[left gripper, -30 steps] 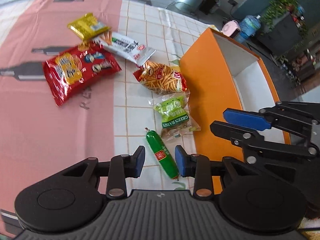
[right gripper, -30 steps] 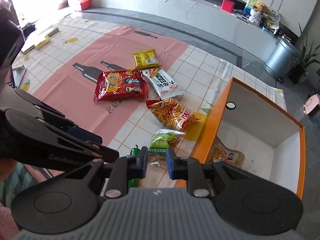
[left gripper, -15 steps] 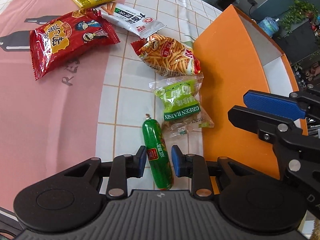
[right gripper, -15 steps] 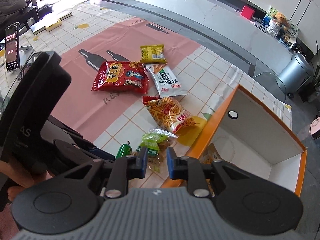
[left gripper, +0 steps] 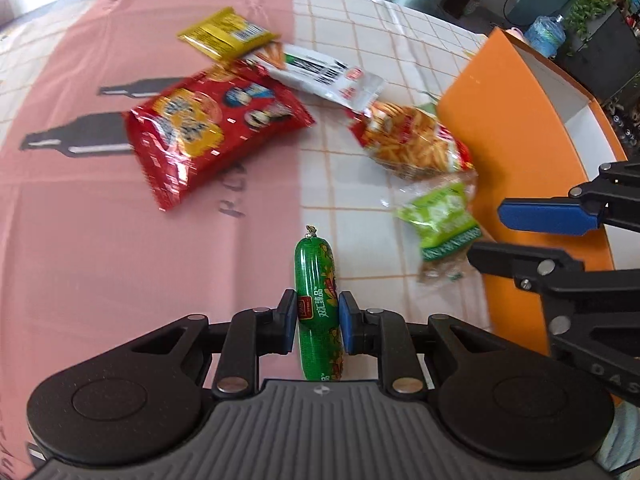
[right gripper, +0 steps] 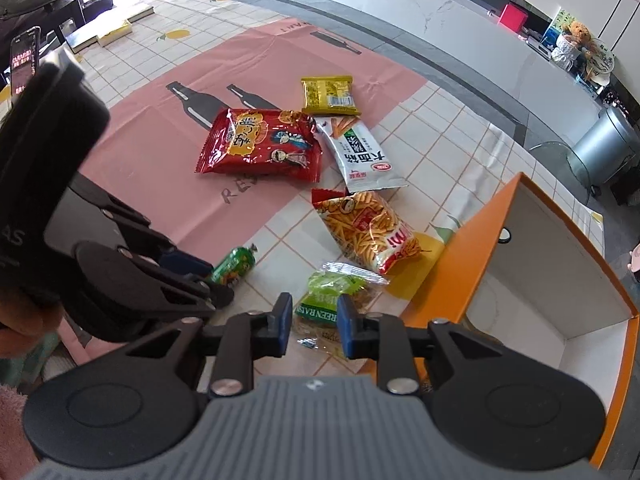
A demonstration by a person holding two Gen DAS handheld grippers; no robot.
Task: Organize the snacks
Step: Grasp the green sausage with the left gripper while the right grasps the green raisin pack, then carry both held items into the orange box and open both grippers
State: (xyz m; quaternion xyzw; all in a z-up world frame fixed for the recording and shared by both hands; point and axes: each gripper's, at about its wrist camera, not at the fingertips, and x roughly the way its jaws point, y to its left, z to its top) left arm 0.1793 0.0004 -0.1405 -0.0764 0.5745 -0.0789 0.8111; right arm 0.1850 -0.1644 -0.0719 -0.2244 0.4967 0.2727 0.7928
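My left gripper (left gripper: 318, 323) is shut on a green sausage stick (left gripper: 318, 280), its pads pressing both sides; the sausage also shows in the right wrist view (right gripper: 233, 265). My right gripper (right gripper: 312, 323) is open, its fingers astride a green raisin packet (right gripper: 334, 300) on the table; that packet (left gripper: 444, 226) lies beside the orange box (left gripper: 520, 128). A fries bag (right gripper: 368, 232), a white packet (right gripper: 360, 152), a red bag (right gripper: 260, 146) and a yellow packet (right gripper: 329, 95) lie farther out.
The orange box (right gripper: 472, 236) with a white inside stands open at the right. The table carries a pink bottle-print cloth (right gripper: 168, 132) and a tiled cloth. A metal bin (right gripper: 608, 144) stands beyond the table. A phone (right gripper: 24, 60) stands at the far left.
My left gripper has moved forward over the sausage and shut on it. My right gripper has dropped toward the raisin packet, now between its fingers.
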